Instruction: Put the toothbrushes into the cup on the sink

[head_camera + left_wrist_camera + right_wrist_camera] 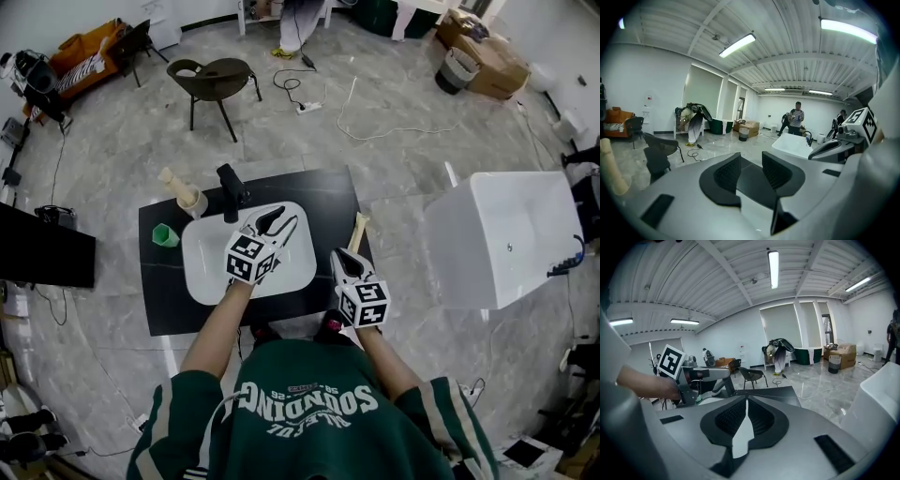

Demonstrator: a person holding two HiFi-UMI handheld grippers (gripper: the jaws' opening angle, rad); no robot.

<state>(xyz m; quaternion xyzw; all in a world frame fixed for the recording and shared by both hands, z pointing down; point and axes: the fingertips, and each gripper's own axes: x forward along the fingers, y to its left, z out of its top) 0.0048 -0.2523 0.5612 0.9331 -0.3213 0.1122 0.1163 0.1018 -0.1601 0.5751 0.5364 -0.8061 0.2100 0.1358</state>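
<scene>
A white sink [208, 272] lies on a black table [323, 192]. At its far left corner stands a beige cup [194, 202] with a bamboo toothbrush [172, 182] upright in it; that brush also shows at the left edge as the toothbrush [609, 166]. A second bamboo toothbrush [359, 231] lies on the table right of the sink. My left gripper [278, 218] hovers over the sink, open, with nothing between its jaws [751, 168]. My right gripper [339, 255] is at the table's near right, just short of the lying toothbrush, shut and empty [746, 401].
A black faucet [230, 190] stands behind the sink and a small green cup [165, 235] to its left. A white tub [502, 234] stands to the right of the table, a dark chair [216, 80] beyond it, cables on the floor [375, 127].
</scene>
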